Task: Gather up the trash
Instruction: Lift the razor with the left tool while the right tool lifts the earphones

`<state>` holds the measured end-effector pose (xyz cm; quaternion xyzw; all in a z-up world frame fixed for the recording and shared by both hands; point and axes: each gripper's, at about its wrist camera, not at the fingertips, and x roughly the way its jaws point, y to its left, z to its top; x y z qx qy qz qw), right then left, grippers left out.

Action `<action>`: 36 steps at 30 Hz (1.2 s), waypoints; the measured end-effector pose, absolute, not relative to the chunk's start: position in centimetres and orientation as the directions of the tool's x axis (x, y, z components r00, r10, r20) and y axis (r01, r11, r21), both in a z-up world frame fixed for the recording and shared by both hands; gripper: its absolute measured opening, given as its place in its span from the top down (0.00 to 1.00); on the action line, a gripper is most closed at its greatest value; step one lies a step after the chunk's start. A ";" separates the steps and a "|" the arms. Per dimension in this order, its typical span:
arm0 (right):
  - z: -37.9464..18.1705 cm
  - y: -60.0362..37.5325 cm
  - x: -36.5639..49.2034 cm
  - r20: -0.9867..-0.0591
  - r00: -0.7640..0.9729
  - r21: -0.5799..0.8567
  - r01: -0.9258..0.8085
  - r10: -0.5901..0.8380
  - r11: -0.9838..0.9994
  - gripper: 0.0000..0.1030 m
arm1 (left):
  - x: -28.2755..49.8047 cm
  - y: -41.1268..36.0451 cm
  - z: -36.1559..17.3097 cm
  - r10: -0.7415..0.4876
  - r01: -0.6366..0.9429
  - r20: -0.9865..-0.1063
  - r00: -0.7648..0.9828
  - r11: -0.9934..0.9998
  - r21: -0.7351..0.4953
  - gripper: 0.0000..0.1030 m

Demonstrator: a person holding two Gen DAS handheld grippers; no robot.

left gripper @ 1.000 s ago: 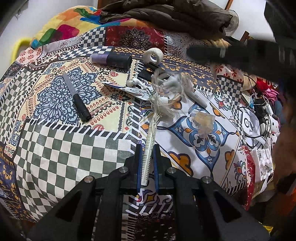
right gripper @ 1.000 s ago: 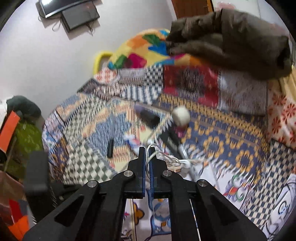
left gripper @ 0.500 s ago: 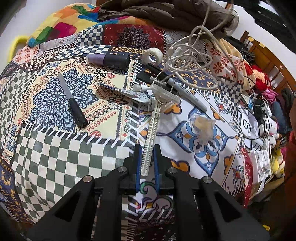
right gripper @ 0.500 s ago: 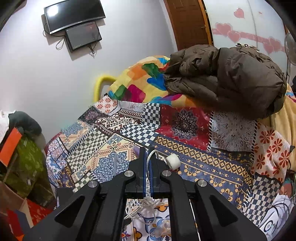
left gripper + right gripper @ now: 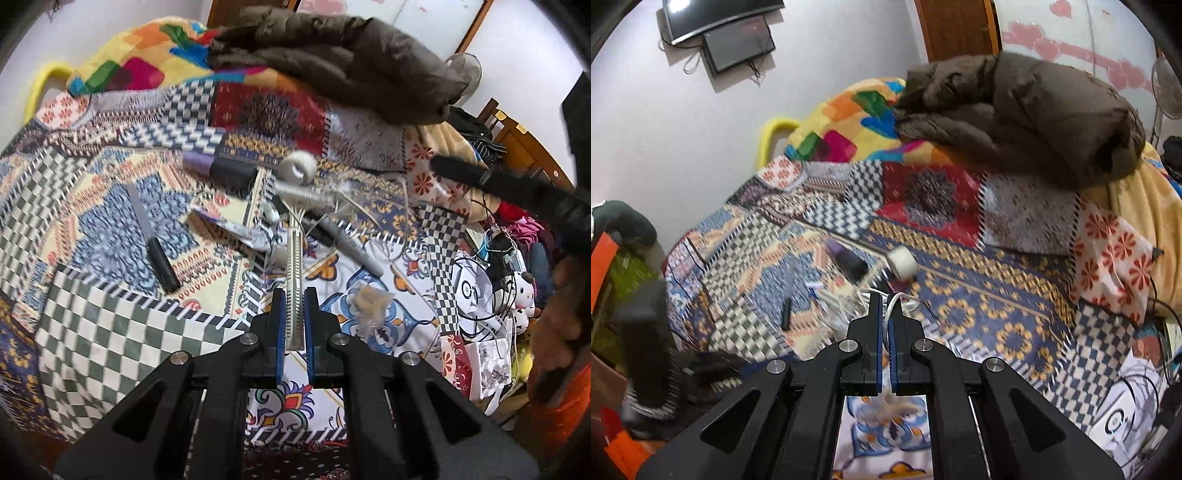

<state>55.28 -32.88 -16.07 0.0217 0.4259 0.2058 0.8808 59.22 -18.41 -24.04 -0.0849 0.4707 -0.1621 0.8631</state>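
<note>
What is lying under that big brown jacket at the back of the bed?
The brown jacket rests on a multicoloured blanket and the patchwork bedspread. Whatever lies beneath its middle is covered.

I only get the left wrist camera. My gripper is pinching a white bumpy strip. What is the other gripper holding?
Observer: The right gripper is shut on a thin white cable that loops out just past its tips.
Operator: Wow! Is there anything up high that I can't see?
Observer: Yes, two dark screens hang on the wall beyond the bed's far corner, one above the other.
</note>
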 end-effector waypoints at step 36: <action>-7.2 -29.6 53.7 -0.638 0.608 0.205 -0.457 0.472 0.866 0.98 | 55.6 -22.8 -24.9 -0.237 0.295 -0.874 0.424 0.949 -0.114 0.93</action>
